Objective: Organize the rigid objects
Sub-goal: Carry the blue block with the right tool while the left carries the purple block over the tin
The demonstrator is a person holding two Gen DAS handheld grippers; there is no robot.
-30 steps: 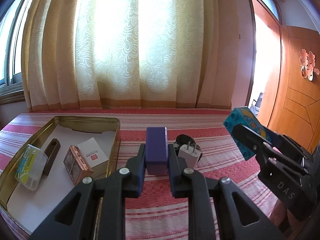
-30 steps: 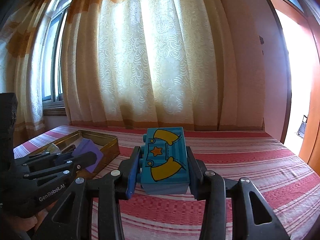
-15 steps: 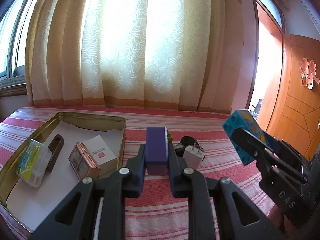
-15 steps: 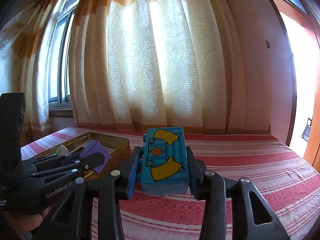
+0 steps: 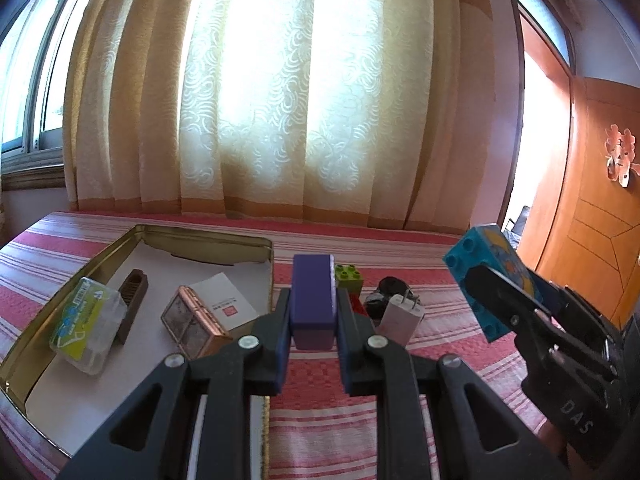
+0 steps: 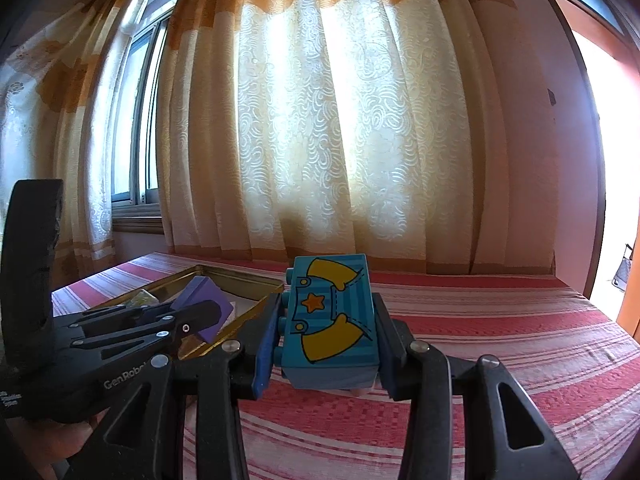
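Observation:
My left gripper (image 5: 312, 312) is shut on a purple block (image 5: 313, 300), held just right of the gold tin tray (image 5: 208, 236). The tray holds a clear box with a yellow-green label (image 5: 86, 322), a brown comb-like piece (image 5: 132, 300), a copper-framed box (image 5: 192, 328) and a white card (image 5: 224, 300). My right gripper (image 6: 326, 320) is shut on a blue toy brick (image 6: 330, 316) with a yellow star print, seen in the left wrist view as the blue toy brick (image 5: 480, 276) at the right. On the cloth beyond lie a green brick (image 5: 349, 276), a white charger plug (image 5: 402, 314) and a dark round object (image 5: 390, 288).
A red and white striped cloth (image 6: 500, 340) covers the surface. Patterned curtains (image 5: 300, 100) hang behind it, with a window (image 6: 136, 120) at the left and an orange door (image 5: 600, 220) at the right. A hand (image 6: 68, 436) holds the left gripper's handle.
Both grippers have drifted slightly across the surface, still holding their blocks. In the left wrist view the tray and loose items have shifted right, and the green brick has come into sight.

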